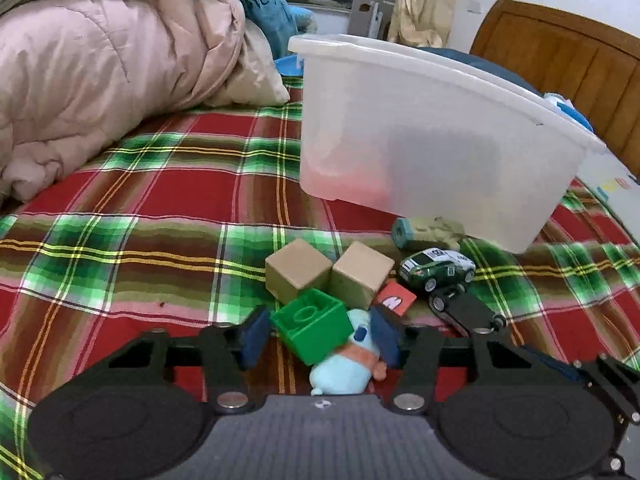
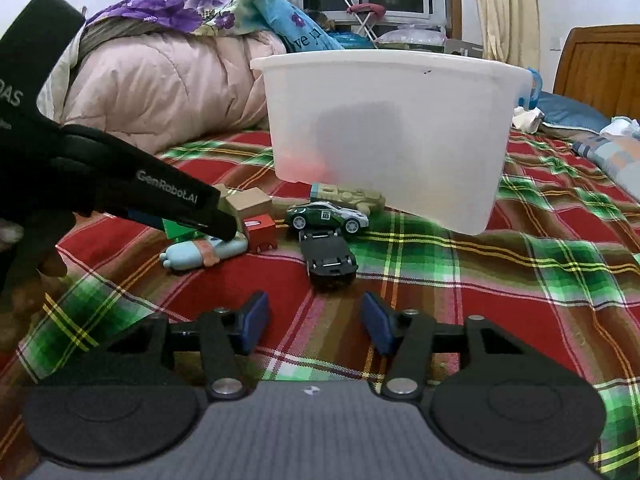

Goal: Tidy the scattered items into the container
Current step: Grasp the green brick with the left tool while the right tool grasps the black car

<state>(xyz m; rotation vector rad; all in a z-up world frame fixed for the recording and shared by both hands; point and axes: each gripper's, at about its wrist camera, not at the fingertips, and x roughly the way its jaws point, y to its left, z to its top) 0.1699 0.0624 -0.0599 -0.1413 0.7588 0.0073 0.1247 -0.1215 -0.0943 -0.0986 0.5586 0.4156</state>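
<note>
A translucent white bin [image 1: 420,136] stands on the plaid bed; it also shows in the right wrist view [image 2: 392,132]. In front of it lie scattered toys. My left gripper [image 1: 320,332] is open, its pads on either side of a green block [image 1: 312,322] and a light blue plush toy [image 1: 344,368], not closed on them. Behind are two wooden cubes [image 1: 298,270], a red block [image 1: 396,300], a green toy car [image 1: 438,266], an upturned black car [image 1: 460,310] and a tan toy tank [image 1: 428,232]. My right gripper [image 2: 316,322] is open and empty, just short of the black car [image 2: 328,256].
A pink quilt [image 1: 100,80] is piled at the left. A wooden headboard [image 1: 568,60] stands behind the bin. Clothes and a blue pillow [image 2: 576,114] lie at the right. The left gripper's body [image 2: 120,184] crosses the right wrist view.
</note>
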